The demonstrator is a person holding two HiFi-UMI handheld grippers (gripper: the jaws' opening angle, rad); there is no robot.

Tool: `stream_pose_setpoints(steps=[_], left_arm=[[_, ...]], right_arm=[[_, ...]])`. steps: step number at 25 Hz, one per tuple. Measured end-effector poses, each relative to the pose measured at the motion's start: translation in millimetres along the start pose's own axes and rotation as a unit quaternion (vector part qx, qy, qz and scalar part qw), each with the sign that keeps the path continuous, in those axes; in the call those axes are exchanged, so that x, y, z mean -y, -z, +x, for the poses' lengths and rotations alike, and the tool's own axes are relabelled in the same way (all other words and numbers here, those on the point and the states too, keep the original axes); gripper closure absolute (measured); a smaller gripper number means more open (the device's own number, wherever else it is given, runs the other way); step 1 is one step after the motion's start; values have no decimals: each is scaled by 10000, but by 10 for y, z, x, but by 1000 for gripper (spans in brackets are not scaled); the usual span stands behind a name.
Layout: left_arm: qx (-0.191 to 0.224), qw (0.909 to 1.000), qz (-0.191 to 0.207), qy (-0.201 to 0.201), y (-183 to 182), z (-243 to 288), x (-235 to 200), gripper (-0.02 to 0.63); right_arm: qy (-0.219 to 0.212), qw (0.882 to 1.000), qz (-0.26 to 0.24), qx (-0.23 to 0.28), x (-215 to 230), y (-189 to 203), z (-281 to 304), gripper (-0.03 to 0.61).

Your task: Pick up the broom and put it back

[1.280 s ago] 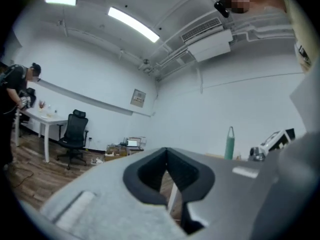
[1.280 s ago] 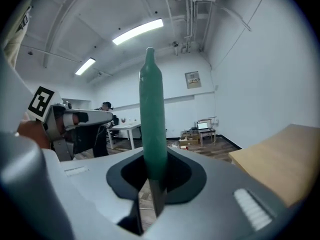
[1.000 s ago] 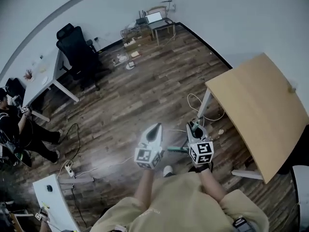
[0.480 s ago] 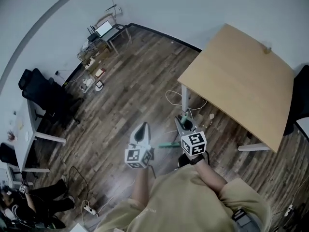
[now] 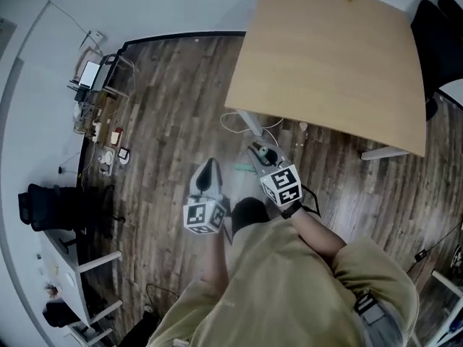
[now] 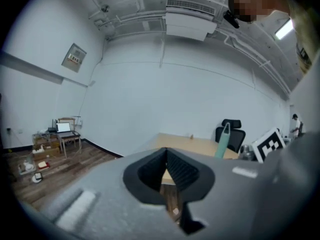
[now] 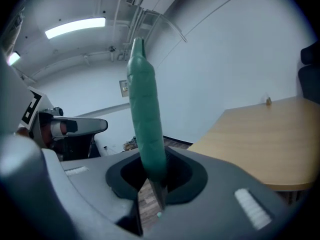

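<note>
- Seen from above, a person in a beige top stands on a dark wooden floor with a gripper in each hand, both just below the middle of the frame.
- The right gripper is clamped on the green handle of the broom. In the right gripper view the handle rises from between the jaws up to the top of the frame, leaning slightly left.
- From above, only a short green piece of the broom shows, between the two grippers.
- The left gripper sits just left of the right one. Its jaws are together and nothing is between them.
- In the left gripper view the broom's handle stands at centre right, upright.
- A light wooden worktop fills the upper right of the overhead frame, just beyond the right gripper.
- A black office chair stands at the far left.
</note>
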State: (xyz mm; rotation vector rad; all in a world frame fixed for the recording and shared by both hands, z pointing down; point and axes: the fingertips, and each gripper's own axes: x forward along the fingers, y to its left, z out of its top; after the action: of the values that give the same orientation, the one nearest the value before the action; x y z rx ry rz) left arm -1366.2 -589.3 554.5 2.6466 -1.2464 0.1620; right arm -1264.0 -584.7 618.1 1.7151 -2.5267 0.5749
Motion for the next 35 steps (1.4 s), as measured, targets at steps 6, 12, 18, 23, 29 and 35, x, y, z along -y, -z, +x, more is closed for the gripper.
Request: stream_pose_setpoints(steps=[6,12,18,23,29,35], left_arm=[[-278,9981,51,551,104,425,-37,612],[-297,9985,228,397,138,506,-382,612],[-435,9990,-56,61,552,503,-673,612],[-679,9972,-323,53,961,632,-681,612],[-990,9937,-522,-58,1458,913,-711,612],[-1157,9912,-614,-197,1715,1103,-803,612]], right_arm=[[486,9986,131,-127,334,132,174,515],[629,9971,16,-422,385,310,519,515],[417,9942,-97,-988,365,823,888,517],[318,9875,2,-1542,519,1399,1130,520],[47,9775,67,-2107,800,2089,1445,518],[-241,9685,-180,-2473,1001,2573,1855,515]])
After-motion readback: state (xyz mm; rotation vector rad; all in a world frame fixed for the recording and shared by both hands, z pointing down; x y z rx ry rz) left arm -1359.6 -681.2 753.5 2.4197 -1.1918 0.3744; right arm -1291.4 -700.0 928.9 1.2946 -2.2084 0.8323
